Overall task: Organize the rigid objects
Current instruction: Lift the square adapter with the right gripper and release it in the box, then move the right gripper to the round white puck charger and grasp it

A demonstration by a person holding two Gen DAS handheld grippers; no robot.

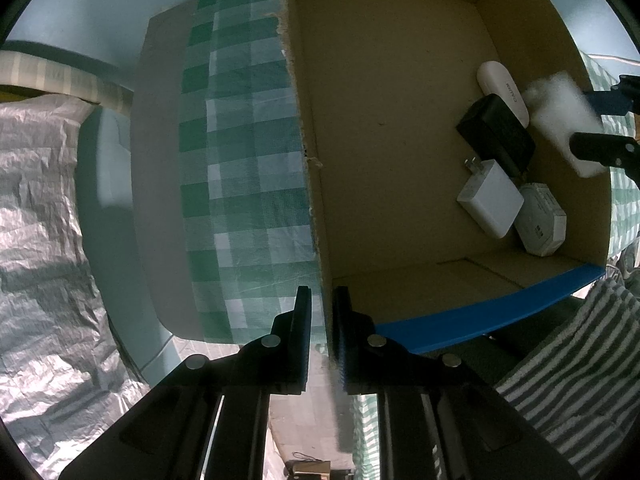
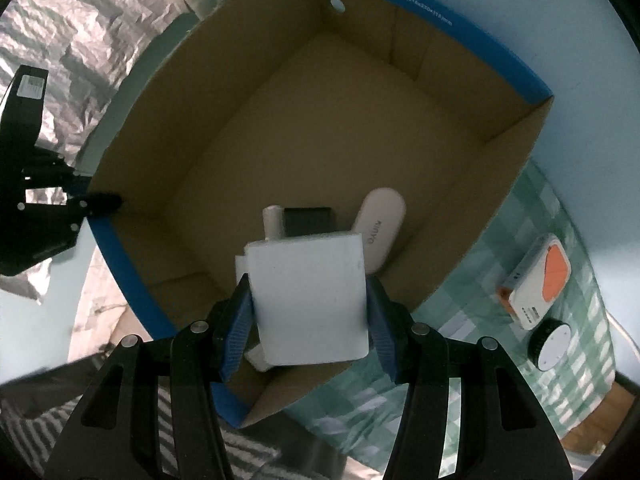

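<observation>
Left gripper: my left gripper [image 1: 322, 312] points straight down with its jaws nearly closed on the near wall of the open brown cardboard box with blue-taped rim [image 1: 400, 140]; one finger sits outside the wall, the other inside, pinching the edge.

Right gripper: my right gripper [image 2: 308, 300] holds a flat white rectangular block [image 2: 308, 296] between its blue pads, one pad on each side edge. From the left wrist view the block [image 1: 560, 116] hangs above the right part of the box, blurred.

Box: it sits on a green-and-white checked cloth [image 1: 240, 160] spread over the tabletop. Its rim near the right gripper carries blue tape, and the far wall has a round hole [image 2: 337, 3].

Already inside: along the right wall I see a white oval case with grey lettering [image 1: 502, 90], a black square power adapter [image 1: 496, 132], a white square plug charger with metal prongs [image 1: 490, 204] and a grey-white box-shaped device [image 1: 540, 224]. They lie close together, several touching.

Outside the box: on the cloth to the right lie a white-and-orange rectangular device [image 2: 536, 280] and, just beside it, a round white disc with a black rim [image 2: 550, 344].

Surroundings: crinkled silver foil sheeting [image 1: 40, 220] on the left, a striped grey-and-white fabric [image 1: 580, 360] at the near side.
</observation>
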